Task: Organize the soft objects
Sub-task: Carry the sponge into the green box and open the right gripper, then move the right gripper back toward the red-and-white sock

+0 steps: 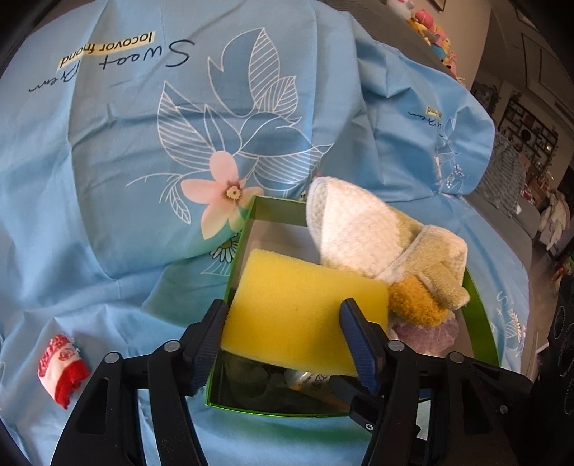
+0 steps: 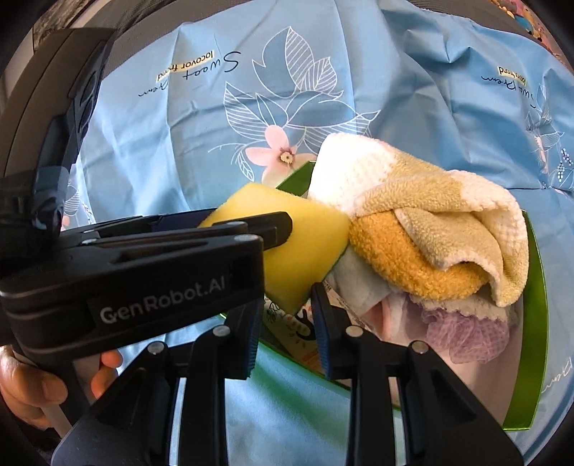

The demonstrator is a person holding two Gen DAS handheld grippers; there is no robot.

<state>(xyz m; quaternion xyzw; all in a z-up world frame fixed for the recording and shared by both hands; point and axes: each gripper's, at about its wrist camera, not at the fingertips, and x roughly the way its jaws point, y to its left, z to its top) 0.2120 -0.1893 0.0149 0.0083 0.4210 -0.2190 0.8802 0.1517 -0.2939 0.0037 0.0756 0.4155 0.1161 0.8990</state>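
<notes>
A green box (image 1: 236,258) stands on a blue bedsheet (image 1: 143,143) and holds soft things. A yellow sponge (image 1: 297,304) lies tilted on top of them. My left gripper (image 1: 283,322) hovers open right over the sponge, whose right edge runs on undented past the right finger. In the right wrist view the left gripper (image 2: 280,229) reaches in from the left over the sponge (image 2: 308,251). My right gripper (image 2: 287,322) is narrowly open at the box's near rim, with nothing between its fingers. A white-and-yellow towel (image 2: 430,200), an orange fuzzy cloth (image 2: 394,251) and a purple mesh puff (image 2: 466,329) fill the box's right side (image 2: 534,322).
A rolled red-and-white sock (image 1: 62,365) lies on the sheet left of the box. A printed packet (image 1: 308,383) sits under the sponge. A person's hand (image 2: 21,387) holds the left gripper's handle. Plush toys (image 1: 434,32) are piled far back on the right.
</notes>
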